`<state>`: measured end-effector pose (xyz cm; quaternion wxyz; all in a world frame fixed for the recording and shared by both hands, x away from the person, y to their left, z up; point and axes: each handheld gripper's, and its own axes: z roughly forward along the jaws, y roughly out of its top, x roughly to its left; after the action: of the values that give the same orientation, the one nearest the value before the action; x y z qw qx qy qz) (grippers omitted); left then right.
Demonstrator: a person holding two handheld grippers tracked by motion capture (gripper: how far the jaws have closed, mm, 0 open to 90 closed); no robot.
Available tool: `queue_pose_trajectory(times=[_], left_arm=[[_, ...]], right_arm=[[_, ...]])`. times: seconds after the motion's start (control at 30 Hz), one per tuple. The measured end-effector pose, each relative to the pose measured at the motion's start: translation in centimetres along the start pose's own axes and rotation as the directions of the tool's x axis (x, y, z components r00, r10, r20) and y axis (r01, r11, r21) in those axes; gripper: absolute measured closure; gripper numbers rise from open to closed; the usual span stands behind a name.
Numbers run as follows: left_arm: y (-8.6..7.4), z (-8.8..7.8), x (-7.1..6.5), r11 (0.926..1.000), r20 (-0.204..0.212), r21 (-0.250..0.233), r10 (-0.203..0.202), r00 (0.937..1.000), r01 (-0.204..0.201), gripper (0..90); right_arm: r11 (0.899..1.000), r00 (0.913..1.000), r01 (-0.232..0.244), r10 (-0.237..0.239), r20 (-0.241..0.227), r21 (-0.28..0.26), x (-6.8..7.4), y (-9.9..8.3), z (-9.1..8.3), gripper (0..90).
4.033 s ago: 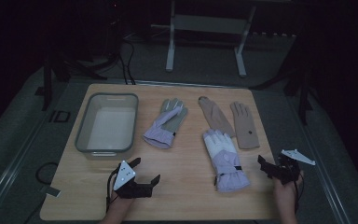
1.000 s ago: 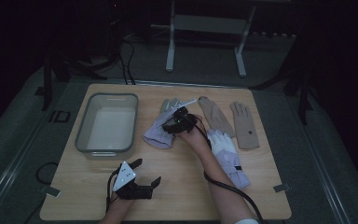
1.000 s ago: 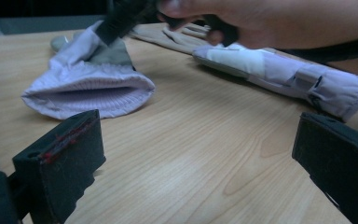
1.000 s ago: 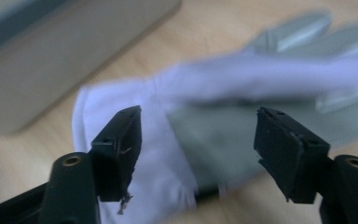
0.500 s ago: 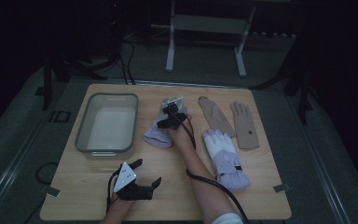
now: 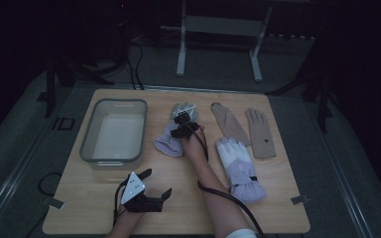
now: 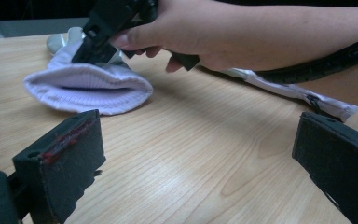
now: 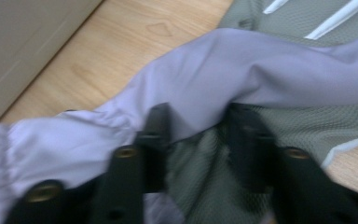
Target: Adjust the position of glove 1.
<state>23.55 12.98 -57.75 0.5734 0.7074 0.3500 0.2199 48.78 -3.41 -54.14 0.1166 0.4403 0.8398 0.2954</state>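
Left gripper (image 6: 146, 196) near the table's front edge, jaws wide, nothing between them. Beyond it, right gripper (image 6: 181, 130) pressed down on the lilac-and-grey fabric glove (image 6: 171, 141) at mid-table; jaws have just been closing and pinch a fold of it. Clear rectangular plastic tub (image 6: 113, 158) just left of the glove.
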Motion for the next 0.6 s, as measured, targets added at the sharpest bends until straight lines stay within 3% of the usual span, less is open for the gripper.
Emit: queue_pose_trajectory(times=[0.07,0.13,0.2,0.33,0.47,0.6], left_arm=[[0.0,0.0,0.0,1.0,0.0,0.0,0.005,1.0,-0.005,2.3],[0.0,0.0,-0.1,0.9999,0.004,-0.002,0.014,0.9999,-0.014,2.3],[0.0,0.0,-0.1,1.0,0.006,-0.002,0.009,0.9999,-0.009,2.3],[0.0,0.0,0.0,1.0,0.007,0.0,0.002,1.0,-0.002,2.3],[0.0,0.0,0.0,1.0,0.005,-0.001,-0.001,1.0,0.001,2.3],[0.0,0.0,0.0,1.0,0.003,0.0,0.005,1.0,-0.005,2.3]], right_arm=[[1.0,1.0,0.0,0.0,-0.004,0.007,0.0,0.1,-0.1,72.2],[1.0,0.9996,0.017,-0.017,-0.023,-0.001,-0.2,0.2,-0.5,82.8],[0.999,0.9983,0.046,-0.046,-0.037,-0.011,-0.3,0.0,-0.9,85.3],[0.997,0.9957,0.055,-0.058,-0.072,-0.048,-0.9,-0.3,-2.6,86.7],[0.994,0.9927,0.09,-0.095,-0.074,-0.067,-1.3,-0.3,-4.9,87.0],[0.983,0.9848,0.161,-0.166,-0.051,-0.092,-1.4,-0.6,-7.6,87.4]])
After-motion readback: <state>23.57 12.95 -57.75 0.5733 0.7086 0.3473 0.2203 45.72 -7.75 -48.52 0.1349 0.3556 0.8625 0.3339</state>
